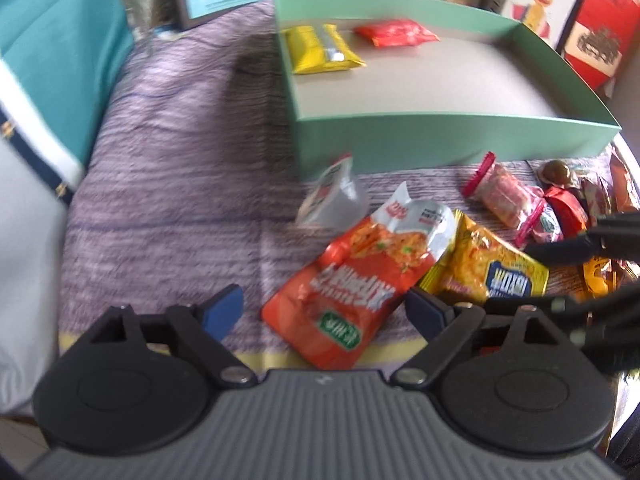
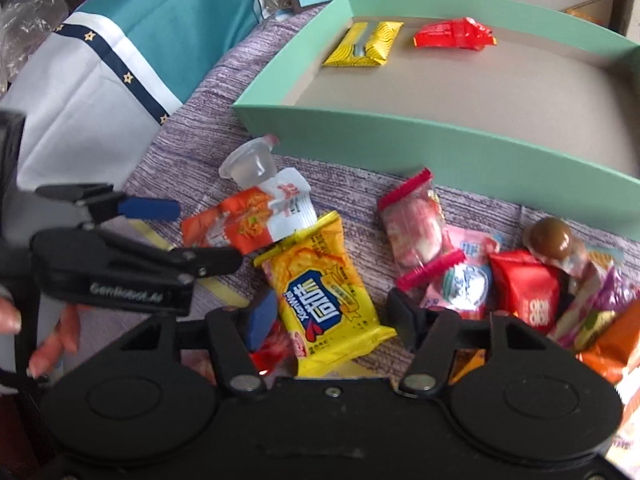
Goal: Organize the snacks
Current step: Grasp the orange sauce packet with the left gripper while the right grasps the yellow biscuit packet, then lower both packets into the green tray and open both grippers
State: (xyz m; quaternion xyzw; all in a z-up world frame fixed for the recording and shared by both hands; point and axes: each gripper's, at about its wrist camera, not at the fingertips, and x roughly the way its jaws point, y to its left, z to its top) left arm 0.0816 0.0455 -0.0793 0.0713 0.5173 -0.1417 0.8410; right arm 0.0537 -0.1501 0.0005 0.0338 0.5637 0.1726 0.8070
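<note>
A mint-green box (image 1: 440,148) (image 2: 400,148) stands on a purple cloth, with a yellow packet (image 1: 320,50) (image 2: 364,46) and a red packet (image 1: 394,32) (image 2: 454,36) inside. In front of the box lie an orange noodle packet (image 1: 352,280) (image 2: 240,224), a yellow cracker packet (image 1: 492,268) (image 2: 324,284), a jelly cup (image 1: 332,200) (image 2: 250,162), pink candy (image 1: 504,196) (image 2: 416,228) and a chocolate ball (image 2: 550,238). My left gripper (image 1: 324,312) (image 2: 192,236) is open astride the orange packet. The right gripper (image 2: 332,320) (image 1: 552,276) is open, its pads beside the yellow cracker packet's edges.
A teal and white pillow (image 1: 52,60) (image 2: 120,60) lies on the left. Picture books and cartons (image 1: 600,20) stand behind the box. More wrapped snacks, one a red packet (image 2: 524,288), pile up at the right. A person's hand (image 2: 52,344) holds the left gripper.
</note>
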